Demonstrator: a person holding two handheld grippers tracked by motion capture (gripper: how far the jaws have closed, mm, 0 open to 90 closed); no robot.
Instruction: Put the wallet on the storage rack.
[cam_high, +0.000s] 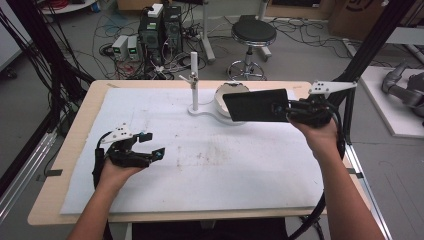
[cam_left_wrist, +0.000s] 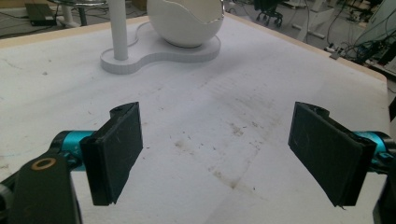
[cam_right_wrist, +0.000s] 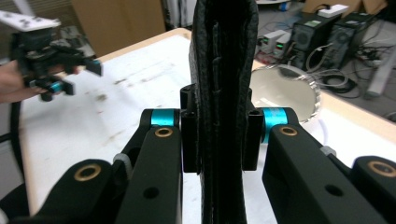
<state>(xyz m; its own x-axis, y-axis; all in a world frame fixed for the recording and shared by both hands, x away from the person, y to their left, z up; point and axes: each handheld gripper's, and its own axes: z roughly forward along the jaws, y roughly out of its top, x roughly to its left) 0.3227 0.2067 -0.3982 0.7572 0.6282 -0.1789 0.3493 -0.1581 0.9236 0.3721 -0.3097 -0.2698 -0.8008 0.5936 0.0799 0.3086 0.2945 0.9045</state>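
Your left tongs sit low over the near-left of the bench, spread wide, nothing between the pads. In the left gripper view there's just stained white mat between the two jaws.

Your right tongs are up over the far-right of the mat, clamped tight on the black wallet. It's gripped at one short end and sticks out flat toward the middle, clear of the surface. In the right gripper view the wallet stands edge-on between the jaws, stitched leather edge facing the camera, blocking the centre of that view. Your left hand with its tongs shows well apart at far left there.

In the way: the wallet hangs right in front of the white stand. Its upright post is just left of the wallet's free end. The cracked-egg-shaped white bowl on the same base is partly covered by the wallet in the high view. Can't tell whether the wallet touches the bowl's rim.

Beyond the bench edge: a black stool, PC towers and loose cables on the floor.
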